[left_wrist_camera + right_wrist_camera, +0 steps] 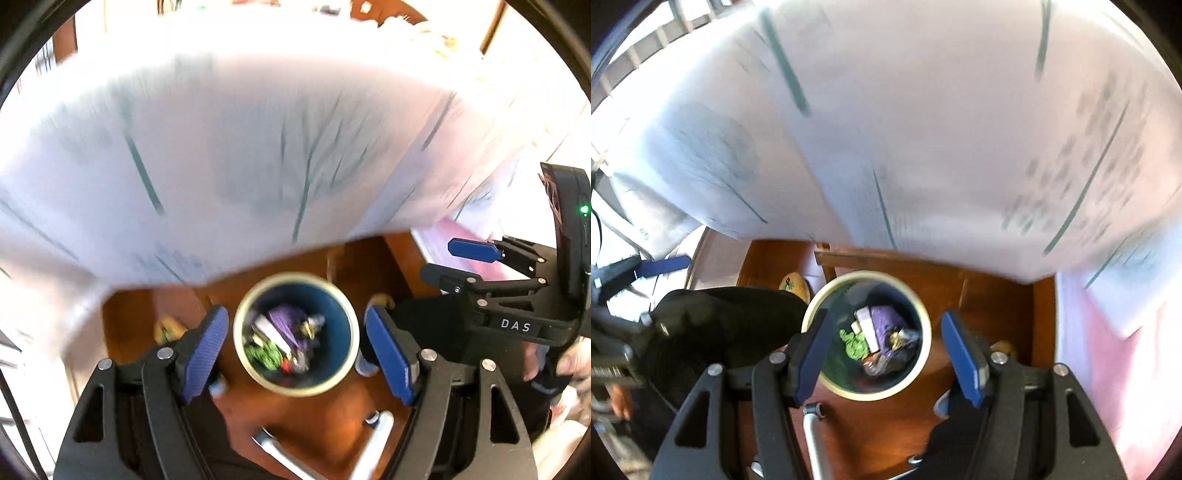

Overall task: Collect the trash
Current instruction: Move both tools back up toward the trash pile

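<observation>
Both views bright, daylight flooding from the top; upper edges blown out to white glare. Heavy motion blur: the white tablecloth point(240, 147) streaks, its green lines smeared. The bin point(297, 334) below is soft, contents indistinct. Blue fingers point(812, 356) comparatively sharp. Strong fisheye curvature, black vignette at corners. Wooden floor point(990, 299) in warm shade.
</observation>
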